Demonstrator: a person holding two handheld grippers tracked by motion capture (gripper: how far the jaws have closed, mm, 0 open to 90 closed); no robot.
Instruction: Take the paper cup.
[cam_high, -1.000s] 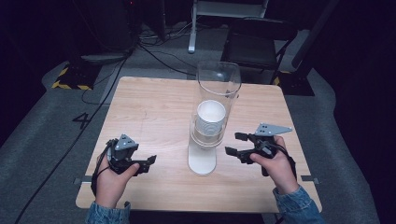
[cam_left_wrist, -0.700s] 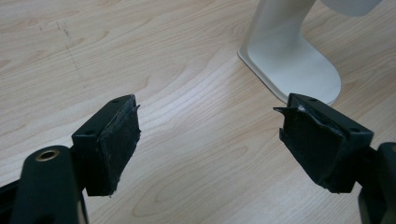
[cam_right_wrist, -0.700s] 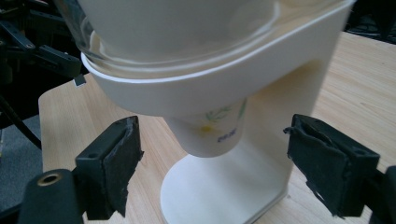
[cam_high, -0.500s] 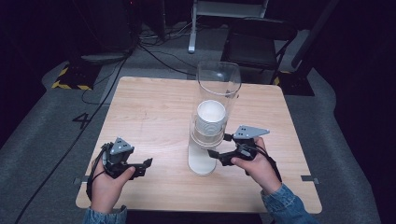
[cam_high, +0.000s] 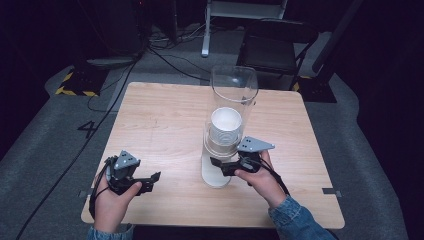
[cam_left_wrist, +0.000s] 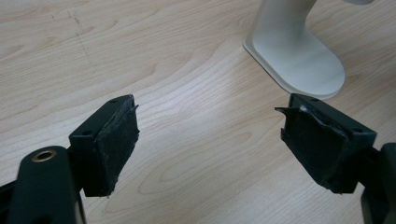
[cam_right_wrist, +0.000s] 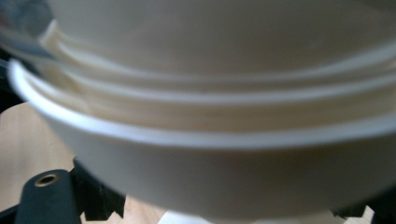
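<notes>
The left claw (cam_left_wrist: 210, 140) gapes empty over the surface (cam_high: 160, 125); the right claw (cam_high: 223, 166) meets the cups (cam_high: 225, 125), grip unclear.

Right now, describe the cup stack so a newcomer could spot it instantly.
Start at the wooden table; near its middle stands a tall clear tube on a white base. The cup stack sits inside that tube, white rims nested, just ahead of the right claw. It is the only white stack inside clear walls.
</notes>
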